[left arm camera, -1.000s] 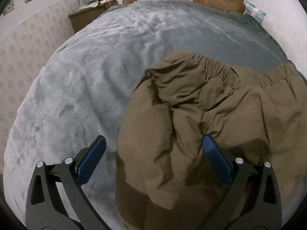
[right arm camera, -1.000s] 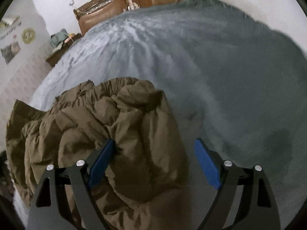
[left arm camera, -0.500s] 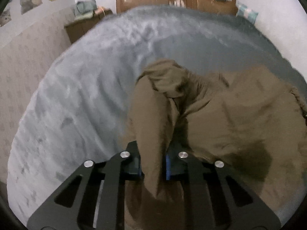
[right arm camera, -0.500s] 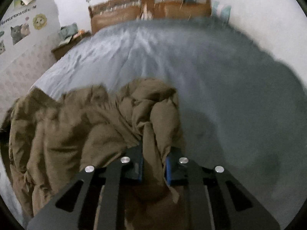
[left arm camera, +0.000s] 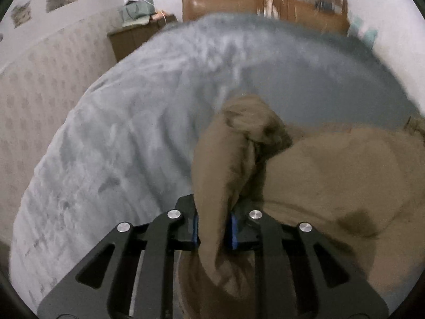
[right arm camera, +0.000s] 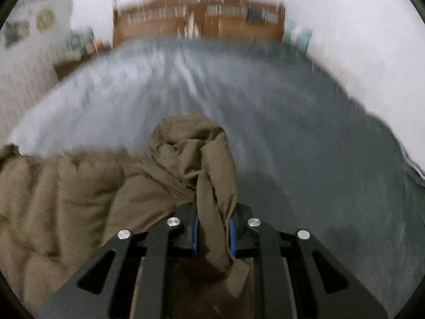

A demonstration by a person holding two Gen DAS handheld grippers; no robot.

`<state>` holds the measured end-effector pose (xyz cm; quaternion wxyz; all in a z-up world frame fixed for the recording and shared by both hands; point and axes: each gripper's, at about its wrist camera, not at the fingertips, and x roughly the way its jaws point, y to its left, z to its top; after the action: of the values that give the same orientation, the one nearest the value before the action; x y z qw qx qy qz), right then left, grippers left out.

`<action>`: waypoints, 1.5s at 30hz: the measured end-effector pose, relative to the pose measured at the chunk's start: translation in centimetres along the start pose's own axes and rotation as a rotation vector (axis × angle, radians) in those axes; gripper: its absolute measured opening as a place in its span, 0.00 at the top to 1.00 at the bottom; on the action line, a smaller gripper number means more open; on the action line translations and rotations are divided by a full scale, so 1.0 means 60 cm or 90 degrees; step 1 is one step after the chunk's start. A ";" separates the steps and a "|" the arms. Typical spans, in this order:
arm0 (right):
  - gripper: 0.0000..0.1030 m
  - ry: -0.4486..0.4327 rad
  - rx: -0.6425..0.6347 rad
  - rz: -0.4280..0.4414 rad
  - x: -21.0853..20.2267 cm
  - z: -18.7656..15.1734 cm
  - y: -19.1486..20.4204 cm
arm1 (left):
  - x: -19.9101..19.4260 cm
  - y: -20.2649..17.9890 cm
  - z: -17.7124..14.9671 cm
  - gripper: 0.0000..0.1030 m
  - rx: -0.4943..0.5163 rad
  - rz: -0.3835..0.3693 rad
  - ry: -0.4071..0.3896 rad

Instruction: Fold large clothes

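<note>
A large olive-brown garment (left arm camera: 332,175) with an elastic waistband lies bunched on a grey-blue blanket (left arm camera: 119,138). My left gripper (left arm camera: 213,226) is shut on a fold at the garment's left end, and the cloth stretches away to the right. In the right wrist view my right gripper (right arm camera: 213,235) is shut on a twisted fold at the garment's (right arm camera: 66,194) right end, and the rest spreads to the left. Both pinched ends are lifted off the blanket. Both views are motion-blurred.
The blanket (right arm camera: 305,122) covers a wide bed that reaches a brown headboard (left arm camera: 265,2) at the far wall. A dark nightstand (left arm camera: 132,37) with clutter stands at the far left. White walls run along the left and right sides.
Both grippers went from wide open over the garment to shut on folds of it. They have since lifted the cloth and moved, and the headboard now sits lower in both views.
</note>
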<state>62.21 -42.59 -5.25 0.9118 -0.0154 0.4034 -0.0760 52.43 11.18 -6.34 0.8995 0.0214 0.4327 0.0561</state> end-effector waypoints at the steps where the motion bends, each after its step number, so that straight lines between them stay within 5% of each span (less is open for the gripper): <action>1: 0.81 0.029 -0.012 -0.009 0.022 -0.010 0.005 | 0.009 -0.009 -0.005 0.82 0.013 0.011 0.006; 4: 0.73 0.063 -0.027 -0.019 0.035 -0.027 0.008 | 0.017 -0.018 -0.012 0.75 0.014 0.026 0.014; 8: 0.52 0.068 0.006 0.024 0.007 -0.021 -0.009 | 0.002 -0.001 -0.004 0.49 -0.014 0.042 0.021; 11: 0.40 0.044 0.032 0.058 -0.033 -0.026 -0.032 | -0.030 0.017 -0.011 0.25 -0.050 0.046 0.009; 15: 0.32 -0.012 0.057 0.082 -0.104 -0.040 -0.043 | -0.085 0.007 -0.006 0.06 -0.079 0.018 -0.017; 22: 0.29 -0.053 0.049 0.090 -0.144 -0.102 0.024 | -0.108 -0.109 -0.030 0.07 -0.034 -0.088 -0.010; 28: 0.29 -0.019 0.049 0.090 -0.100 -0.142 0.059 | -0.058 -0.168 -0.065 0.14 0.018 -0.043 0.020; 34: 0.29 0.018 0.028 0.082 -0.048 -0.161 0.084 | 0.010 -0.171 -0.081 0.16 -0.010 -0.054 0.065; 45: 0.25 0.091 0.009 0.068 0.034 -0.146 0.106 | 0.101 -0.228 -0.041 0.14 0.013 -0.028 0.099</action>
<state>57.87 -36.34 -13.23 0.8833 0.0178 0.4674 -0.0310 55.39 -1.68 -13.75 0.8639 0.0169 0.5023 0.0331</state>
